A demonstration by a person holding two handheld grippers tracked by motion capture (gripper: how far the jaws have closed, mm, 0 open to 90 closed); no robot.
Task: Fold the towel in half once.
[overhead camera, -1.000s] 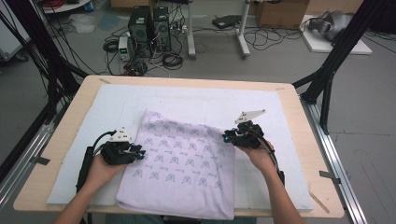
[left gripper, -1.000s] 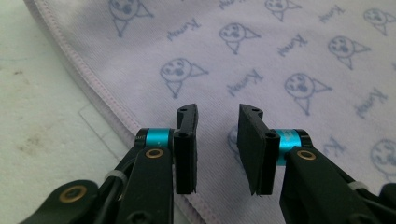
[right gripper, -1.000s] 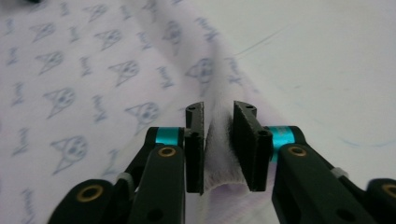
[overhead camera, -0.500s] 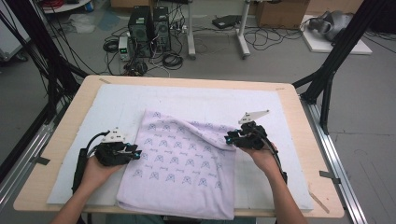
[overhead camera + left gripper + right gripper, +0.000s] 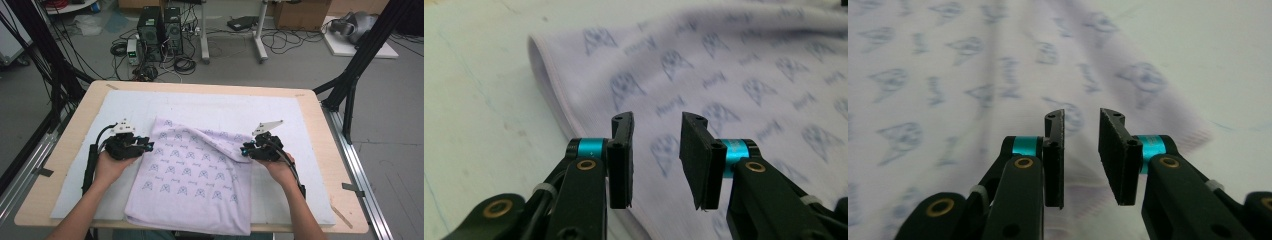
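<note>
The pale lilac towel with a repeated blue printed motif (image 5: 192,180) lay near the middle of the white mat (image 5: 310,130) that covered the light wooden table (image 5: 325,165), its near edge reaching the table's front edge. Beyond the table, black computer towers (image 5: 160,27) and loose cables (image 5: 295,42) sat on the grey floor, well apart from the work area. Nothing stood between the grippers and the cloth.

Compared with the frame one second earlier, the towel's far right portion had folded inward, forming a raised ridge that ran from the far left corner toward the right gripper (image 5: 244,149).

The left gripper (image 5: 149,145) sat at the towel's left edge, held in a hand (image 5: 111,165) whose forearm entered from below. In the left gripper view its jaws stood apart with a clear gap, gripping nothing, above the towel's hemmed edge (image 5: 549,95). The right gripper sat at the towel's right edge beside the ridge. In the right gripper view its jaws also stood parted and empty, over patterned cloth.
</note>
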